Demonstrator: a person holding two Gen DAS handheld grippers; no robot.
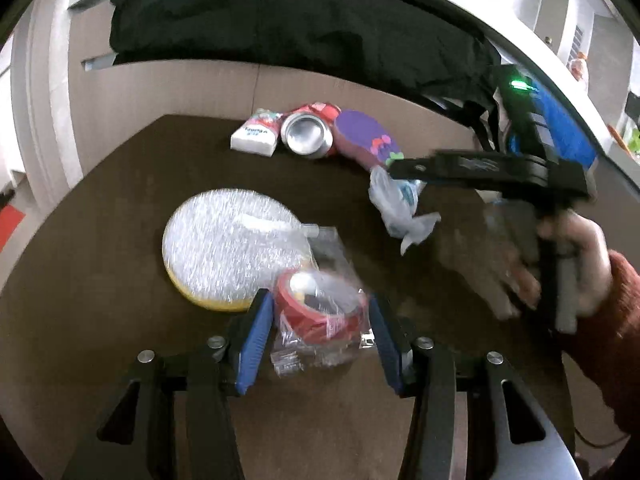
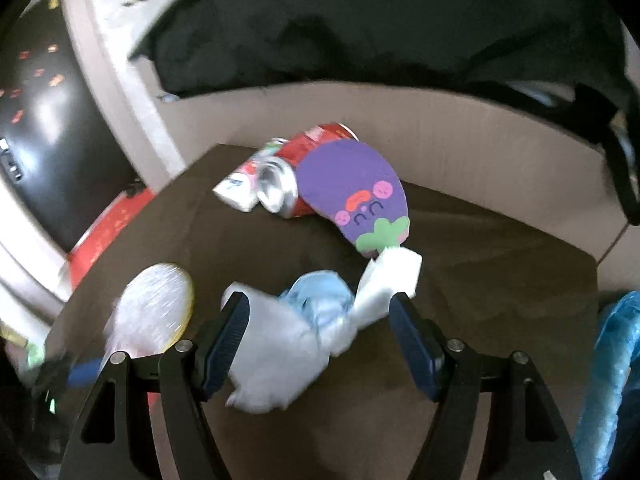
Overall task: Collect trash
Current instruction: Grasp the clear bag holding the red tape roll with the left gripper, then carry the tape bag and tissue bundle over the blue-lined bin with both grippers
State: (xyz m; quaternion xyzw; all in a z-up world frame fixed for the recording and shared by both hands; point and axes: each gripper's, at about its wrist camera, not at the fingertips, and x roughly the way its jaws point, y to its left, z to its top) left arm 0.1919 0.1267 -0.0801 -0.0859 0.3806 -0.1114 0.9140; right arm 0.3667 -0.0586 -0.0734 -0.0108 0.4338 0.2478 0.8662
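While jaws flank it, wrapped red cup (image 1: 320, 312).

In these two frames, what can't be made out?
- Left wrist: whether the jaws press the red tape roll; its crinkled clear wrapper blurs the contact.
- Right wrist: what the white plastic bundle contains; motion blur.
- Right wrist: the blue bag; cut off by the frame edge.

On the dark table (image 1: 120, 208) lie one crushed red can (image 1: 306, 132), one small white tissue pack (image 1: 256, 136) and one purple paper cutout (image 1: 366, 138), grouped at the far edge. Nearer the middle is one round yellow pad in bubble wrap (image 1: 228, 240). One red tape roll in clear wrap (image 1: 320, 312) and one crumpled white-and-blue plastic wrapper (image 2: 304, 328) complete the count: six items, one of each kind.
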